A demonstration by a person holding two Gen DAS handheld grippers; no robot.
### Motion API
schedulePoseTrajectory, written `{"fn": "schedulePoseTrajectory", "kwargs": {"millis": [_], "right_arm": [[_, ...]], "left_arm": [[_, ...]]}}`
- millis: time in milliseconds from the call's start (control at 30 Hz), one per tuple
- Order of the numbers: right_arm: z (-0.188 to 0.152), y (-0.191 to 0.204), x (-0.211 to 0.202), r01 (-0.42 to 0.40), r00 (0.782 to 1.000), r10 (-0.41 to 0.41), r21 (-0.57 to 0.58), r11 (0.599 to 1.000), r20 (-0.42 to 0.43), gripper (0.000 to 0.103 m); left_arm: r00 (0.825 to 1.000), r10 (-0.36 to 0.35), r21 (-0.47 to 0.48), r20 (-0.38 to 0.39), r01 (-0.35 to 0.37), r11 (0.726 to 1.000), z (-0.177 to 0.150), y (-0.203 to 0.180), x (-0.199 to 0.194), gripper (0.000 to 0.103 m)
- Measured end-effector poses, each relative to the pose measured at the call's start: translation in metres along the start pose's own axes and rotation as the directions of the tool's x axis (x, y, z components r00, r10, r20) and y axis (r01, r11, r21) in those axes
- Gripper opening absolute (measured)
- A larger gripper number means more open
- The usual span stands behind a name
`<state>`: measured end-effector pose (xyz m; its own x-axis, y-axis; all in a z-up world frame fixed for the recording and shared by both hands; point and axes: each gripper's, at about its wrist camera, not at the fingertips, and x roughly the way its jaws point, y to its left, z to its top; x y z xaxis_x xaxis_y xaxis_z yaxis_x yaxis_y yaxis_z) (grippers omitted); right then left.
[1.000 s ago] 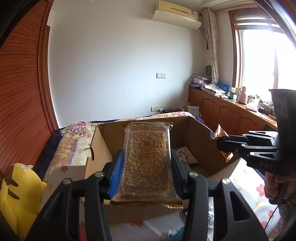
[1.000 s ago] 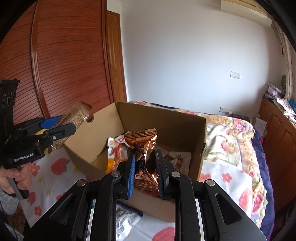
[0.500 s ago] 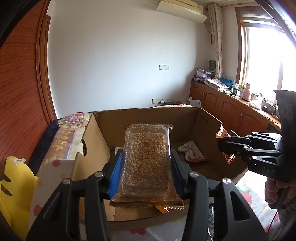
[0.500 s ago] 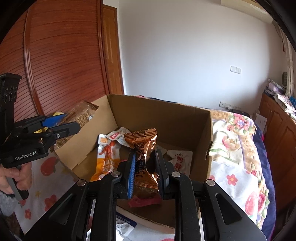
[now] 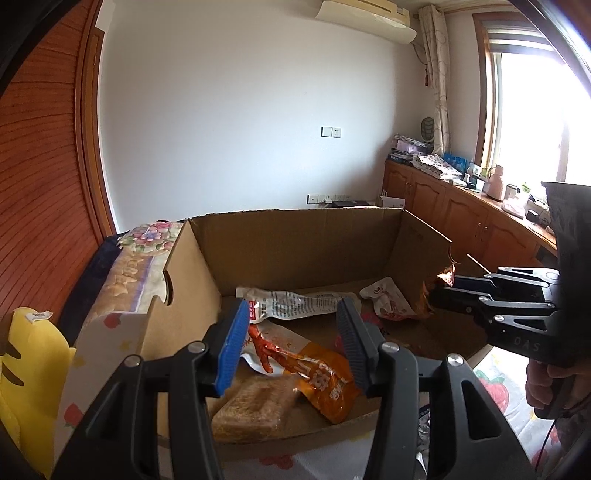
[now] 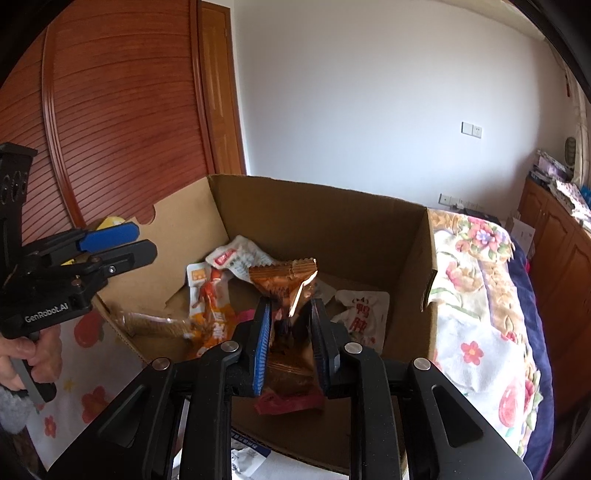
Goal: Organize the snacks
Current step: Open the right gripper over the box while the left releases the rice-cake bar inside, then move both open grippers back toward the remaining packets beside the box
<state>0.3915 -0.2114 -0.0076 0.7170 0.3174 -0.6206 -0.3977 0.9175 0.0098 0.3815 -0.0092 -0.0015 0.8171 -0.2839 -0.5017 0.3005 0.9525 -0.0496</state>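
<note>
cardboard box (image 5: 295, 243): frame centre, on the bed (image 6: 480, 332) | grain bar pack (image 5: 255, 406): in box, lower left | chicken-foot pouch (image 5: 314, 373): just right of it, overlapping | printed pouch (image 5: 295, 302): behind both | small pouch (image 5: 388, 299): right rear of box | cabinets (image 5: 461, 210): right edge

Cardboard box (image 5: 295, 240) on floral-sheeted bed (image 6: 480, 332)

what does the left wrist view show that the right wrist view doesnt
Only the left wrist view: the bright window, the air conditioner, and the left gripper open with nothing in it, above the grain bar.

Only the right wrist view: the wooden door, and the right gripper shut on the copper packet.

Both: the cardboard box and orange packet.
</note>
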Motion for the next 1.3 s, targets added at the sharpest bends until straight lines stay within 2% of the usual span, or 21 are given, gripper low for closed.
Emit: {"fn": "schedulePoseTrajectory", "kwargs": {"millis": [133, 333, 567, 967, 1300], "right_arm": [[0.001, 0.0, -0.002, 0.001, 1.0, -0.001, 0.001, 1.0, 0.002, 0.029], [0.002, 0.007, -0.018, 0.002, 1.0, -0.002, -0.002, 1.0, 0.018, 0.029], [-0.007, 0.02, -0.055, 0.007, 1.0, -0.007, -0.008, 1.0, 0.028, 0.03], [-0.039, 0.04, -0.109, 0.026, 1.0, -0.026, 0.0, 1.0, 0.018, 0.033], [-0.076, 0.046, -0.125, 0.023, 1.0, -0.022, 0.048, 0.999, -0.009, 0.042]], "left_arm": [[1.0, 0.002, 0.015, -0.003, -0.002, 1.0, -0.004, -0.001, -0.006, 0.05], [1.0, 0.011, 0.044, 0.007, -0.011, 0.999, -0.012, -0.007, -0.029, 0.05], [1.0, 0.003, 0.044, -0.006, -0.003, 0.999, -0.026, -0.009, -0.057, 0.051], [0.997, -0.017, 0.046, -0.069, 0.02, 0.999, -0.068, -0.022, -0.094, 0.053], [0.992, -0.047, 0.03, -0.121, 0.051, 0.998, -0.098, -0.038, -0.104, 0.058]]}}
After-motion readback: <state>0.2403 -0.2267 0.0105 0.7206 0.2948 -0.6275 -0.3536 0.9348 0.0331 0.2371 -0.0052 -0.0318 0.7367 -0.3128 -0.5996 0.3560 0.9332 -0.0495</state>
